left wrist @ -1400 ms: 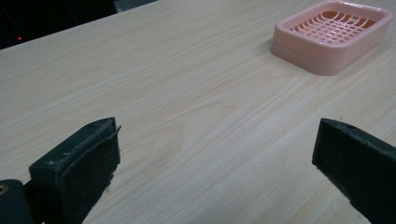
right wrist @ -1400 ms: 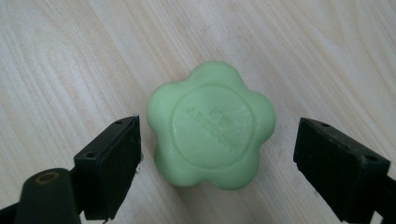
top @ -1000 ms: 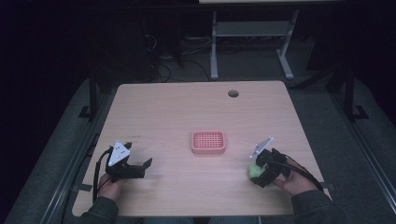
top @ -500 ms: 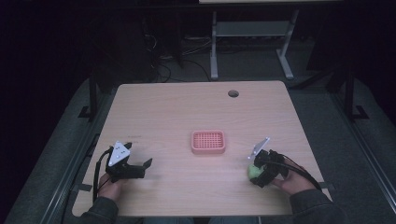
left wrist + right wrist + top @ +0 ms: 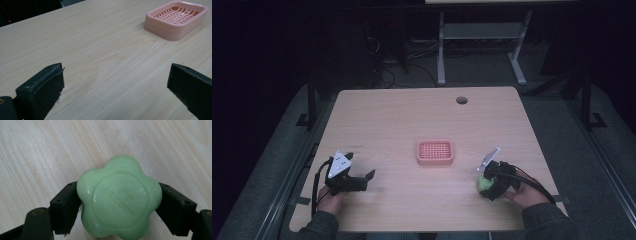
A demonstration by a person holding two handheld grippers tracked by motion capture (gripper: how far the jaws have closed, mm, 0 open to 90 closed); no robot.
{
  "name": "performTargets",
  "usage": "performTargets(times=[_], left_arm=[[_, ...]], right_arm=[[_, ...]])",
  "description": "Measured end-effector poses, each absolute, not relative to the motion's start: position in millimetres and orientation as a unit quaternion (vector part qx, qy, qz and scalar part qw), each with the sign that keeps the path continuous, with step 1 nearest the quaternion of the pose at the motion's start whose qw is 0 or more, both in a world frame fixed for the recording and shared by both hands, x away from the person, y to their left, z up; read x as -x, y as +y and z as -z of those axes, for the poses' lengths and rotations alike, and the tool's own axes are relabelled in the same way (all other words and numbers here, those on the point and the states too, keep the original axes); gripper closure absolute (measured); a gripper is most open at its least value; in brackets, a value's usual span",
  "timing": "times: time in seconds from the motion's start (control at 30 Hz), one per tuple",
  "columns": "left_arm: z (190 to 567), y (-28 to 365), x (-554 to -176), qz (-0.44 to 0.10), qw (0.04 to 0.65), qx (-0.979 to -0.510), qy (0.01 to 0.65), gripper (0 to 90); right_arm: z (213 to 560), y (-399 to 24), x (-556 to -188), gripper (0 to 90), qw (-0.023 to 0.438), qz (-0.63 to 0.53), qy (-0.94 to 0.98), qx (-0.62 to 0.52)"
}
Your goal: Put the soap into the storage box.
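Note:
A green flower-shaped soap (image 5: 119, 199) sits between the jaws of my right gripper (image 5: 119, 206), which is shut on it just above the wooden table. In the high view that right gripper (image 5: 488, 186) holds the green soap (image 5: 483, 184) near the table's front right. A pink slotted soap dish (image 5: 435, 152) lies at the table's middle and looks empty. My left gripper (image 5: 362, 181) rests near the front left, open, with bare wood between its jaws. The left gripper view shows the left gripper (image 5: 116, 86) and the pink dish (image 5: 176, 18) far off at the upper right.
The light wooden table (image 5: 402, 120) has a round cable hole (image 5: 461, 100) at the back right. Metal stand legs (image 5: 441, 50) rise from the dark floor behind it. A hand grips each tool at the front edge.
The right gripper with the soap has shifted slightly toward the front edge. The left gripper has stayed put.

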State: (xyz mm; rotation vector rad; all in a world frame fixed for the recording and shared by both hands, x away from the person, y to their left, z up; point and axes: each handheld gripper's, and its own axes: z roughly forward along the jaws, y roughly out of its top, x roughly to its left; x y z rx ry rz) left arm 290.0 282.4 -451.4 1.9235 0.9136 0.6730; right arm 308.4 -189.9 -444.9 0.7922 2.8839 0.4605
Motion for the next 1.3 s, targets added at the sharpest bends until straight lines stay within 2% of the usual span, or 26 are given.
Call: performTargets(times=[0.77, 1.3], left_arm=[[451.3, 282.8, -290.1, -0.27, 0.438, -0.775, 0.367, 0.2], [451.3, 282.9, -290.0, -0.271, 0.44, -0.774, 0.367, 0.2]], right_arm=[[440.4, -195.7, -308.1, 24.5, 0.043, -0.169, 0.944, -0.278], [445.6, -192.7, -306.7, 24.2, 0.058, -0.171, 0.944, -0.276]])
